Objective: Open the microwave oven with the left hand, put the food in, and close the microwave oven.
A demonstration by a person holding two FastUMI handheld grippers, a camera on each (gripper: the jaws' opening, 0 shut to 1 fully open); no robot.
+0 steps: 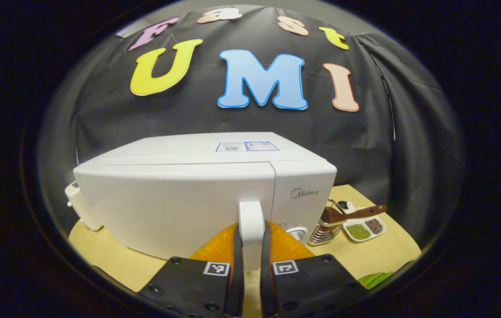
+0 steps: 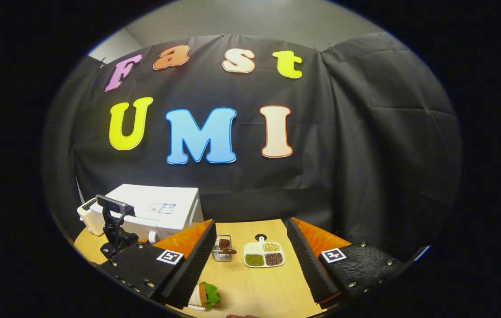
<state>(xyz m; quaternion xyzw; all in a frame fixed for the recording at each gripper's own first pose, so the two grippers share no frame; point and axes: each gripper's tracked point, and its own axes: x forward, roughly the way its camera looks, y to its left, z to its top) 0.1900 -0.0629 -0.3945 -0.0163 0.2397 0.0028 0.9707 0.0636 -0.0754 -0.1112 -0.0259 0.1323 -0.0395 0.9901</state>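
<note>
Left gripper point(image 1: 251, 260) is clamped tight on the microwave's point(image 1: 180, 194) door handle point(image 1: 251, 229), while the right gripper point(image 2: 250, 260) hangs wide open, holding nothing, over bare wooden table point(image 2: 255, 287) near the sandwich point(image 2: 204, 295).

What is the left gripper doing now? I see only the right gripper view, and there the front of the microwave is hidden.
Observer: The left gripper is shut on the handle of the microwave, with one finger on each side of it.
Operator: Is the door open?
Observer: No. The door lies flush with the panel, so it is closed.
Operator: How does the handle stand?
Observer: It is an upright bar at the door's edge, next to the panel.
</note>
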